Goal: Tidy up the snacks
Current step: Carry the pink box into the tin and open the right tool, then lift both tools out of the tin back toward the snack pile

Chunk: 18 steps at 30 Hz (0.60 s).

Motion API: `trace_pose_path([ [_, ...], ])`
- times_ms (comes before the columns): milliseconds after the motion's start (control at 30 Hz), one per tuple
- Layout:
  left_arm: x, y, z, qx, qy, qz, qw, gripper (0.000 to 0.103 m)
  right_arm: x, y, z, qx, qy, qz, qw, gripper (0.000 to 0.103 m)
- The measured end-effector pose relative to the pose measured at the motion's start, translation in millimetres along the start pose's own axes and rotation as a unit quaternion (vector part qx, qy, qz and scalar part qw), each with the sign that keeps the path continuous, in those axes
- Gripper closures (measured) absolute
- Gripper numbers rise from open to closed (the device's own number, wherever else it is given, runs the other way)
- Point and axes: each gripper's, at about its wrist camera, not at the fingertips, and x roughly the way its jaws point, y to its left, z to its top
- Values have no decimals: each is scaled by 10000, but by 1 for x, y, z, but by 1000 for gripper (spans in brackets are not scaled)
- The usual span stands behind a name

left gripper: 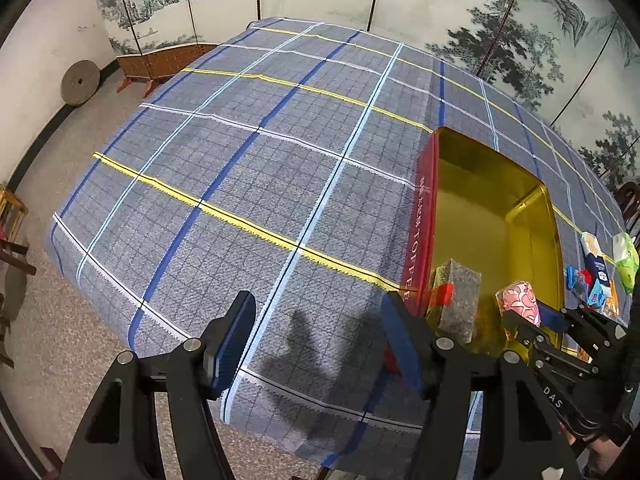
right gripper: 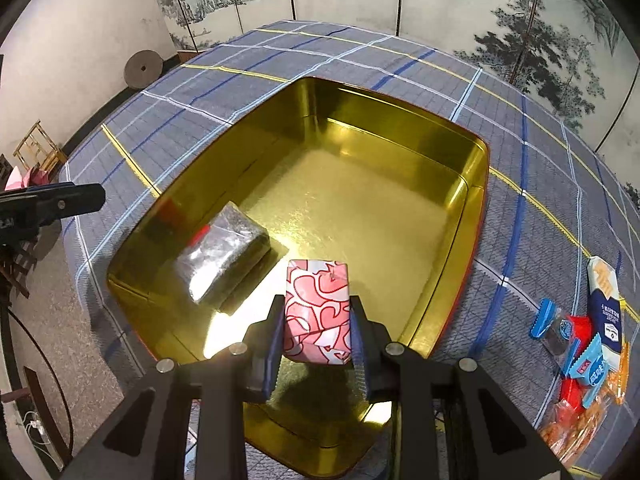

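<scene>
1. The room has a painted folding screen [left gripper: 460, 8] along the far side, with ink trees and hills on pale panels, a white wall on the left and a speckled floor. A round stone disc [left gripper: 79, 82] leans against that wall.
2. The bench [left gripper: 248, 168] is covered with a grey-blue checked cloth crossed by yellow, white and blue stripes; most of it lies bare.
3. A large tin [right gripper: 452, 272], red outside and gold inside, sits on the right part of the bench, open at the top.
4. Inside the tin, at its near left, lies a silver-grey wrapped block [right gripper: 224, 256] with a red tab.
5. To the right of the tin, on the cloth, lies a small heap of snack packets [right gripper: 592, 340] in blue, red, white and orange.
6. The left tool [left gripper: 318, 332] hangs over the cloth just left of the tin, its blue-padded fingers spread apart with nothing between them.
7. The right tool [right gripper: 316, 328] is clamped on a pink and white patterned packet [right gripper: 318, 308], held over the near part of the tin; whether it touches the bottom I cannot tell.
</scene>
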Motion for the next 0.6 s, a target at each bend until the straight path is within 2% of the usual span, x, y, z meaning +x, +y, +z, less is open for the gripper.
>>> trace_pose_path([
  [500,-1,4,-10,-142,108,-73,9998,41,2,1,-2,31,-2,37,10000,73],
  [600,-3,2,-11,-122,81,-97,9998,41,-3,1,-1,18,-50,58,10000,70],
])
